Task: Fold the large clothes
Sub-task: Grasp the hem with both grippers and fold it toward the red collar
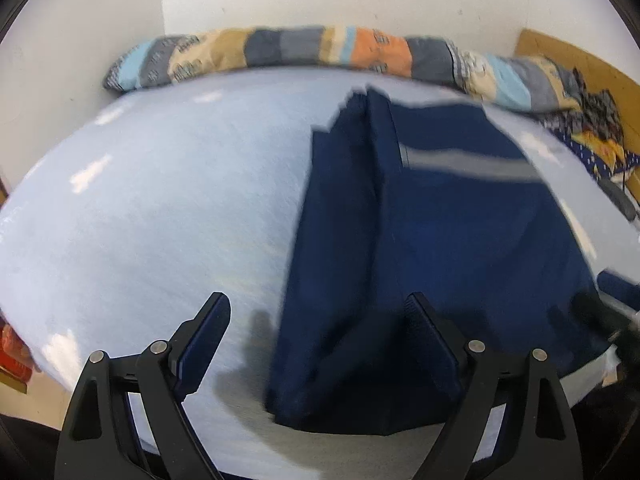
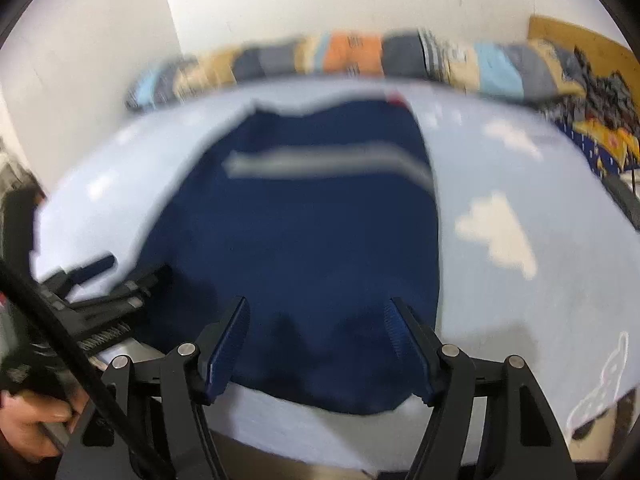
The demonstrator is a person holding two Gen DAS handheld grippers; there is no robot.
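Note:
A large navy blue garment point(image 1: 432, 248) with a grey stripe lies flat on a light blue bed sheet point(image 1: 160, 208), its sides folded inward. My left gripper point(image 1: 316, 312) is open and empty, above the garment's near left edge. In the right wrist view the same garment point(image 2: 304, 240) fills the middle. My right gripper point(image 2: 318, 316) is open and empty over the garment's near hem. The left gripper point(image 2: 100, 276) shows at the left of the right wrist view, beside the garment. Both views are blurred.
A patchwork quilt point(image 1: 304, 52) lies rolled along the far wall. A pile of dark and yellow clothes point(image 1: 596, 136) sits at the far right by a brown headboard point(image 1: 580, 60). The sheet point(image 2: 520, 240) has white cloud prints. A hand point(image 2: 28, 420) grips the left tool.

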